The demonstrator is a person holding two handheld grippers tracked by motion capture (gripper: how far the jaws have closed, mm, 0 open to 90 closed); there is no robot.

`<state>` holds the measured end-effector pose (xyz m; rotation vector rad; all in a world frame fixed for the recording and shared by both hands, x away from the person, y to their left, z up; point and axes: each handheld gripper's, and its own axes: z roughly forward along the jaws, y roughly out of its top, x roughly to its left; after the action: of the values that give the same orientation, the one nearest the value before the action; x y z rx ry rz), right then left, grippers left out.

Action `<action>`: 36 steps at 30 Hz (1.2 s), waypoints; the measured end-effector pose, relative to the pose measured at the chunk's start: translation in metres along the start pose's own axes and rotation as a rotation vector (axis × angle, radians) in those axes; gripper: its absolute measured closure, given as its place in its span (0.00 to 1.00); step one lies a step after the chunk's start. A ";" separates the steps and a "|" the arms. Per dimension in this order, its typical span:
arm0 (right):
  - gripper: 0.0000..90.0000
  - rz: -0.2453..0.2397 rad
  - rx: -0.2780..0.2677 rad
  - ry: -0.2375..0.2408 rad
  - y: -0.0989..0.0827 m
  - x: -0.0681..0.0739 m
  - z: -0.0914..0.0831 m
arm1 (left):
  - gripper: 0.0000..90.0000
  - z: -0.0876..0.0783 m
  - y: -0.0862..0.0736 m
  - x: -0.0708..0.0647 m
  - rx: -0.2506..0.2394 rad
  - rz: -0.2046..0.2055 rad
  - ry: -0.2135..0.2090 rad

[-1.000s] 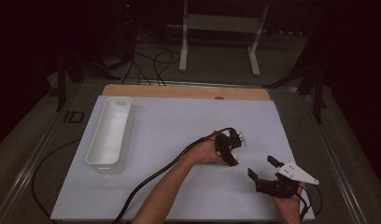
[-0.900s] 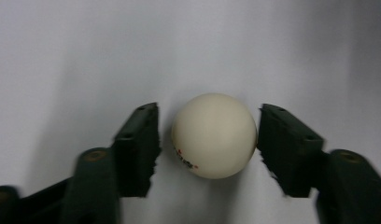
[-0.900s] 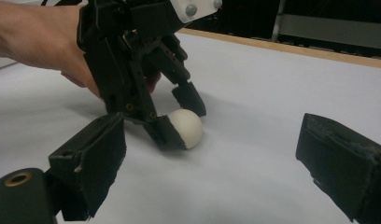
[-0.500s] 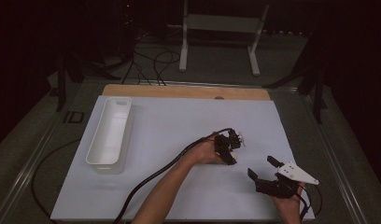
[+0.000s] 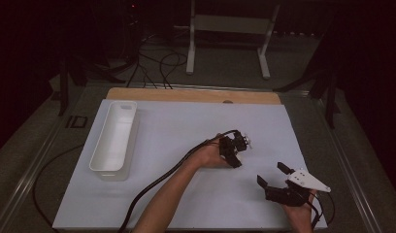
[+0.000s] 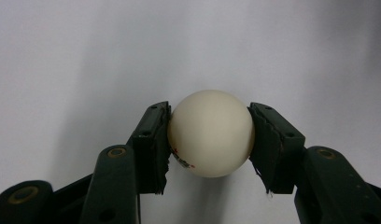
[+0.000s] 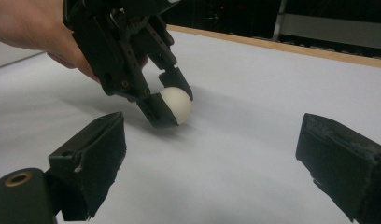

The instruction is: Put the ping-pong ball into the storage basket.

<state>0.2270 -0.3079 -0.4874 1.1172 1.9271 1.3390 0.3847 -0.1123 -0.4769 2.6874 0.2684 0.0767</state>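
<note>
Left hand-held gripper [image 6: 210, 135] clamps ball [image 6: 210, 133].

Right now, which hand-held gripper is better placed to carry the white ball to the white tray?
The left hand-held gripper. Its pads already press both sides of the white ball, and it is the nearer one to the white tray. The right hand-held gripper is open, empty and farther away.

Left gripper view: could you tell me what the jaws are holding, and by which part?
The left gripper is shut on a white ball, its pads pressing the ball's two opposite sides at mid-height.
</note>
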 end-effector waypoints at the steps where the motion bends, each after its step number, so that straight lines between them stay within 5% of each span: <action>1: 0.09 -0.001 -0.001 0.000 0.000 0.000 0.000 | 0.57 -0.002 0.000 0.000 -0.005 -0.009 0.005; 16: 0.09 -0.001 0.004 0.003 -0.001 0.002 0.001 | 0.57 -0.018 -0.002 0.003 -0.008 -0.017 0.027; 36: 0.09 -0.004 0.007 0.006 -0.001 0.003 0.002 | 0.57 -0.034 -0.004 0.009 -0.012 -0.081 0.069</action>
<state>0.2270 -0.3047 -0.4890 1.1136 1.9387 1.3365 0.3896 -0.0923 -0.4482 2.6619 0.3970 0.1460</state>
